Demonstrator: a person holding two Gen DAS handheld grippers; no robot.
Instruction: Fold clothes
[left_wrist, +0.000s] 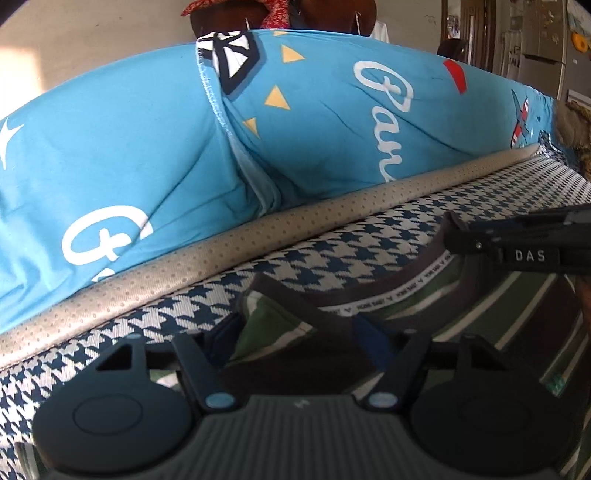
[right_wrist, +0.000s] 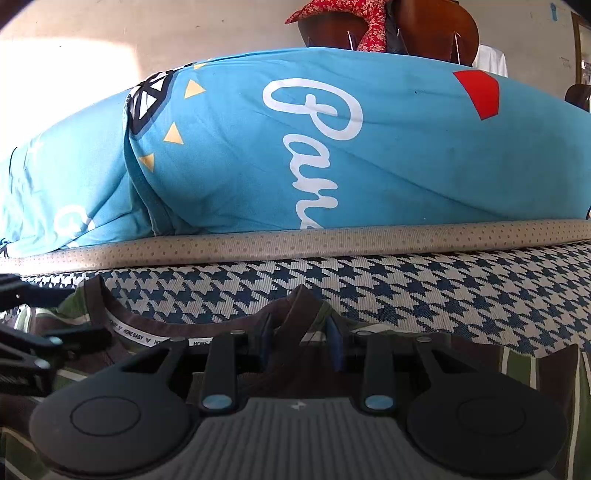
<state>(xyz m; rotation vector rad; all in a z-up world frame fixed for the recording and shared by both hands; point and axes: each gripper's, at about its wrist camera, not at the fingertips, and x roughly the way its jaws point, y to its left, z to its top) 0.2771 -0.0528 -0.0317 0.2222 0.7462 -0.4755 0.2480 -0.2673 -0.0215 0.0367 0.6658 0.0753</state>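
A green, brown and white striped shirt lies flat on a blue-and-white houndstooth cover, its brown neckline with printed tape facing away from me. My left gripper straddles a raised fold at one shoulder; its jaws stand apart and the cloth sits loosely between them. In the right wrist view, my right gripper is shut on the other shoulder of the shirt, and the cloth rises in a small peak between its pads. The right gripper's body shows at the right edge of the left wrist view.
A bulky blue quilt with white lettering lies just beyond the shirt, behind a beige dotted edging. A wooden chair draped with red cloth stands behind it. A fridge is at the far right.
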